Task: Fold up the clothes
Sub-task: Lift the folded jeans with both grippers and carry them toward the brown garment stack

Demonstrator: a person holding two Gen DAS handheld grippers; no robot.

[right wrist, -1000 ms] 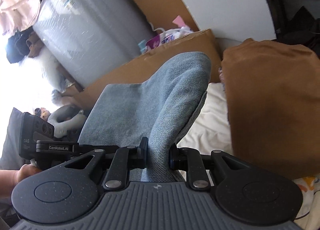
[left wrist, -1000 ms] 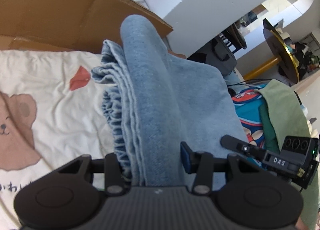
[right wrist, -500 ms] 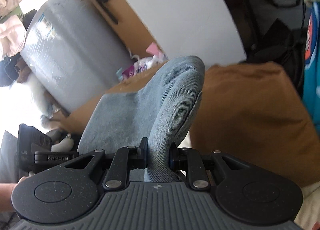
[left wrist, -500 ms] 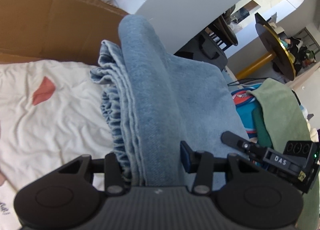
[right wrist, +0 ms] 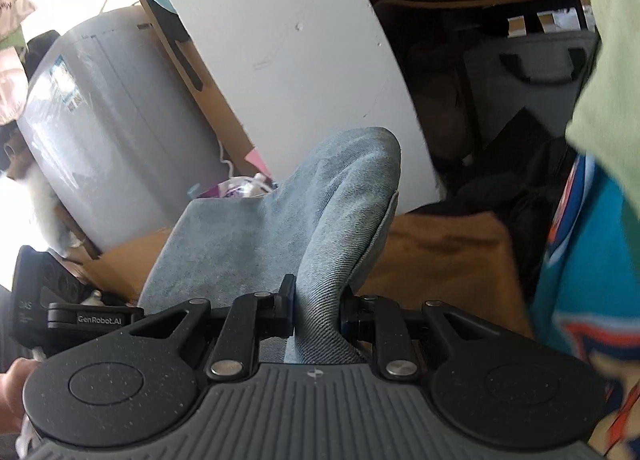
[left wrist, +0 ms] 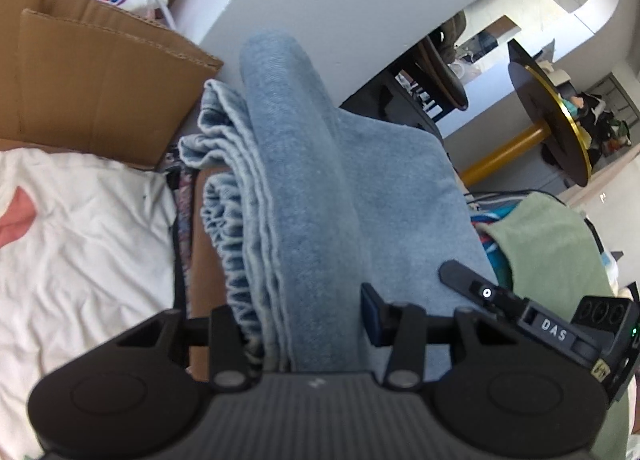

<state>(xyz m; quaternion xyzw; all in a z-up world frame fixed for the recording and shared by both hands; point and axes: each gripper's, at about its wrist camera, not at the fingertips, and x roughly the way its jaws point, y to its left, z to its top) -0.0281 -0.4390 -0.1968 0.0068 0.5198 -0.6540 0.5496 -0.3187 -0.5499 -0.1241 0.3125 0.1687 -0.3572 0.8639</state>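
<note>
I'm keeping both tongs clamped on the folded blue denim garment (left wrist: 304,195), left tongs (left wrist: 304,324) on its thick layered edge, right tongs (right wrist: 316,312) on a fold, carrying it level above the brown garment (right wrist: 440,252).

One blue denim garment (left wrist: 304,195), two tools, one cardboard box (left wrist: 92,71).
</note>
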